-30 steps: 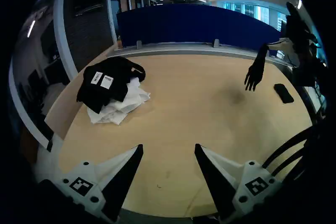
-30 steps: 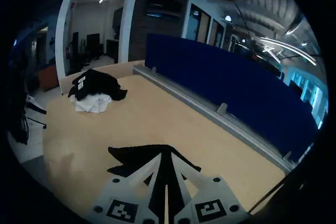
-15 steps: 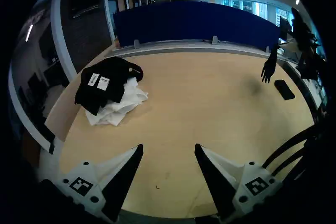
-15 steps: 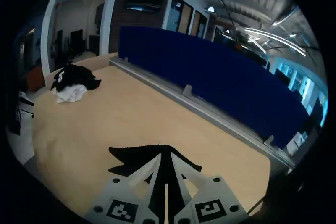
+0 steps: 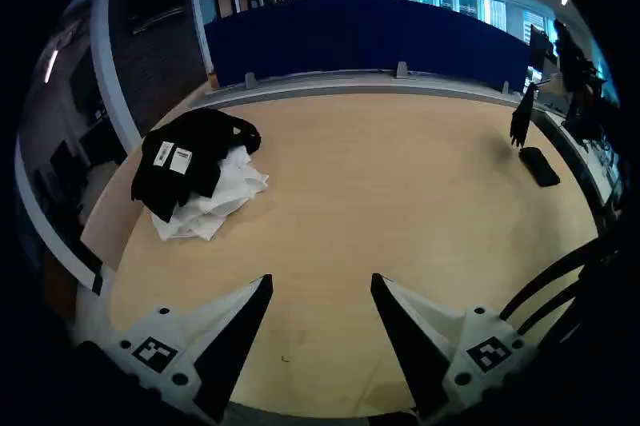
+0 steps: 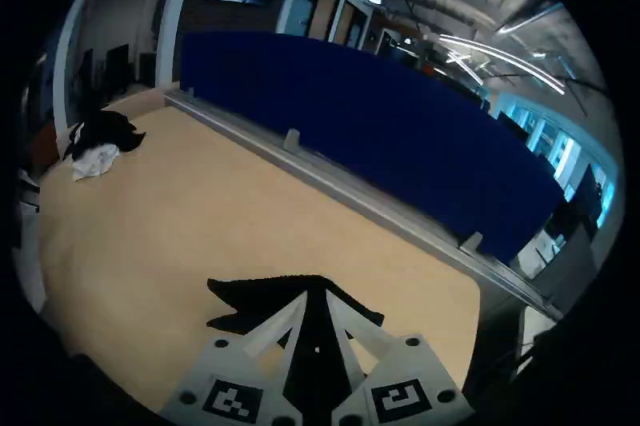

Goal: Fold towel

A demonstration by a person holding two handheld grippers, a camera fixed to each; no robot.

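Right hand-held gripper is clamping a black fabric towel over the light wooden tabletop while left hand-held gripper is hovering, jaws apart.

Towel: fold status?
Done: the right tongs are shut on a black towel, held above the table. In hand: just that grip; the left tongs are open and hold nothing. Left: all the folding, since the towel is bunched in the tongs, not spread flat. A crumpled black and white pile lies near the table's edge.
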